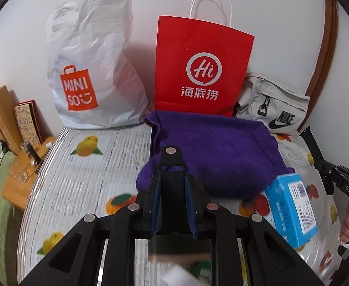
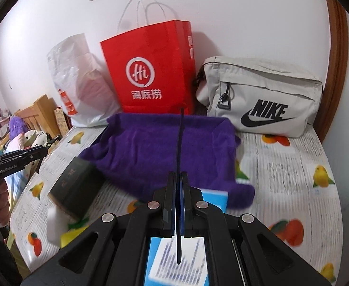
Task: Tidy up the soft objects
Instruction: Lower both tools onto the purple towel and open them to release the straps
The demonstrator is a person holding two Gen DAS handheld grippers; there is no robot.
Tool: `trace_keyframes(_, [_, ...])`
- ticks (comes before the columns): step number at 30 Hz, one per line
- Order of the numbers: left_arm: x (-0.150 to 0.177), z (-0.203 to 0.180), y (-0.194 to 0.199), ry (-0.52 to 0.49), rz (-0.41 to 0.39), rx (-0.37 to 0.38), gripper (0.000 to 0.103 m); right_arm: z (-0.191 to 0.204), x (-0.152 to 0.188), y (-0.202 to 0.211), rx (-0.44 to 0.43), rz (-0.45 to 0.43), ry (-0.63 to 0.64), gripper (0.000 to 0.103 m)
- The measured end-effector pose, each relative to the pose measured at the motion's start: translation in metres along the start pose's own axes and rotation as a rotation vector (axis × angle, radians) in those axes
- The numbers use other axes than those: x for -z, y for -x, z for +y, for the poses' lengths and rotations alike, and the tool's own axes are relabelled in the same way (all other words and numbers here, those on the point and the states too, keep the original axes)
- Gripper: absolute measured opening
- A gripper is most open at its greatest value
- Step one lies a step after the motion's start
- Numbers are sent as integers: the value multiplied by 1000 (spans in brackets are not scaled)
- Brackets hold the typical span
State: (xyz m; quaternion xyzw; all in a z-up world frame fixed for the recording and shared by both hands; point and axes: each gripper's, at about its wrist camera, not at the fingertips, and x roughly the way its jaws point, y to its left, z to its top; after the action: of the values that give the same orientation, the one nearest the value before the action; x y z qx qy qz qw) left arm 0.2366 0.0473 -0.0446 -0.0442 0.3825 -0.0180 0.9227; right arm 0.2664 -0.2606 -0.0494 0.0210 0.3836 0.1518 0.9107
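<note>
Gripping a black strap (image 1: pixel 172 166), the left claw (image 1: pixel 173 190) hovers over the purple towel (image 1: pixel 212 147) on the counter (image 1: pixel 98 166); the right claw (image 2: pixel 179 205) clenches another strap (image 2: pixel 180 143) edge-on.

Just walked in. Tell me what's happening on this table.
A person is working with a handheld gripper in each hand. The left gripper holds a black watch strap flat between its fingers. The right gripper is shut on another thin black strap, seen edge-on. Both hang above a purple towel draped over a box on the fruit-print tablecloth. Three bags stand along the wall.
</note>
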Motion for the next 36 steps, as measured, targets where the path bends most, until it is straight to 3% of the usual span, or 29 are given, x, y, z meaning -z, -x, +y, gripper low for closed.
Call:
trace_keyframes(15, [-43,-2,-81,4,61,32,20,-30,-39,-94,-18,100,18,3])
trace_keyframes(36, [-82,-11,-186,7,225,37,20,-62,-36,-168,-37,296,49,3])
